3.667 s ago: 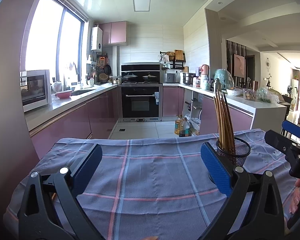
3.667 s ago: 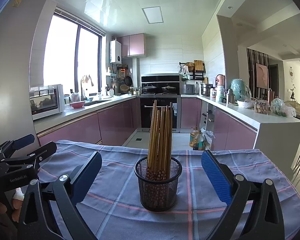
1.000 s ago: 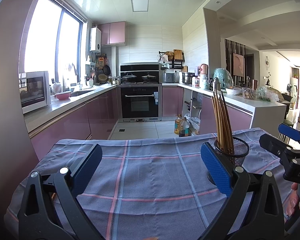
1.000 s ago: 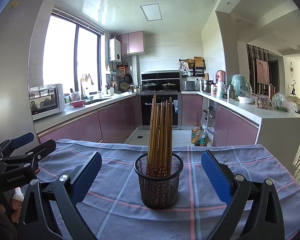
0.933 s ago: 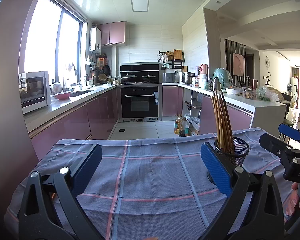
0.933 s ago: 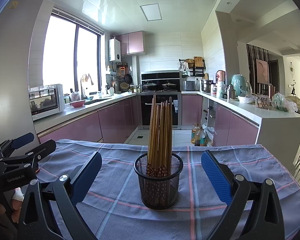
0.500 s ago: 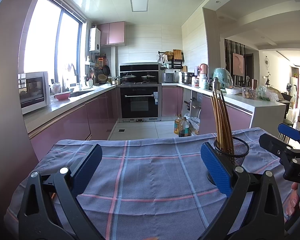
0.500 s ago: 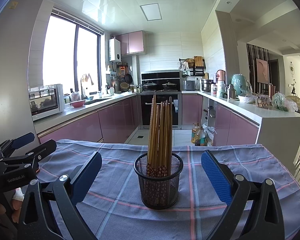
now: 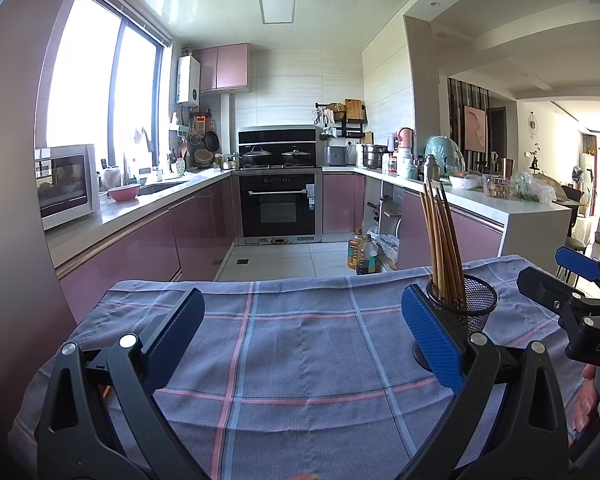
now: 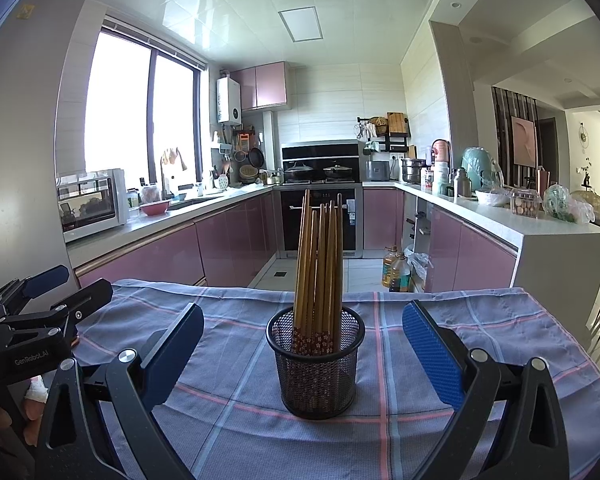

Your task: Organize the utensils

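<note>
The chopsticks (image 10: pixel 318 268) all stand in the mesh cup (image 10: pixel 316 364) on the cloth (image 9: pixel 300 344), so the tidying looks finished, with the left gripper (image 9: pixel 300 344) and right gripper (image 10: pixel 302 354) both spread wide and empty.

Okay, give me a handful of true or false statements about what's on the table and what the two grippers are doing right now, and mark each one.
1. The chopsticks stand upright in the black mesh holder. True.
2. The right gripper is shut on the mesh holder. False: its jaws are spread wide, with the holder standing between them untouched.
3. The left gripper holds a chopstick. False: it is open and empty over the checked cloth.
4. The holder rests on the checked cloth. True.
5. Loose chopsticks lie scattered on the cloth. False: every chopstick in view is inside the holder.
</note>
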A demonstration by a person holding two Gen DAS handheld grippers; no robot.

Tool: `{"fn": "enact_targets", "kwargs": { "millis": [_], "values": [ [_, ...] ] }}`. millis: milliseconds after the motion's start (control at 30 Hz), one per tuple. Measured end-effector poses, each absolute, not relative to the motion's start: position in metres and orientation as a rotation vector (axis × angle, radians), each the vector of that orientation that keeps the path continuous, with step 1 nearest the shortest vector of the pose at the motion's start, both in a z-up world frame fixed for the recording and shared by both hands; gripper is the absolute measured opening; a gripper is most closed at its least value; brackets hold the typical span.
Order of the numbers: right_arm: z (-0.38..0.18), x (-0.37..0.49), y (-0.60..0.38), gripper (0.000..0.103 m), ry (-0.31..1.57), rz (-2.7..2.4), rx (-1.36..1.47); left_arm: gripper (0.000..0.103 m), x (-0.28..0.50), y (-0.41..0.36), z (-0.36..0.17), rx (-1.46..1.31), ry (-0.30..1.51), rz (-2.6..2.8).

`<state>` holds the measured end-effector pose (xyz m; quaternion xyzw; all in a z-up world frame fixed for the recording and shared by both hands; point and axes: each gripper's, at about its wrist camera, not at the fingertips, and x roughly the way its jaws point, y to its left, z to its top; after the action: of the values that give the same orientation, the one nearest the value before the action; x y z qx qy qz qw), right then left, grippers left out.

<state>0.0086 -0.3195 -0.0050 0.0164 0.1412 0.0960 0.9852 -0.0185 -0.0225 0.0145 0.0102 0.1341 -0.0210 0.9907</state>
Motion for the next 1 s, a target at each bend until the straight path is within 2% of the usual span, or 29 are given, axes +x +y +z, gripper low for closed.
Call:
{"fn": "enact_targets", "kwargs": {
  "millis": [1000],
  "values": [
    [-0.0060,0.0093,-0.3208,0.096,0.285,0.191,0.038,0.097,-0.0162,-0.0234,0.0142,0.025,0.271,-0.043]
  ]
}}
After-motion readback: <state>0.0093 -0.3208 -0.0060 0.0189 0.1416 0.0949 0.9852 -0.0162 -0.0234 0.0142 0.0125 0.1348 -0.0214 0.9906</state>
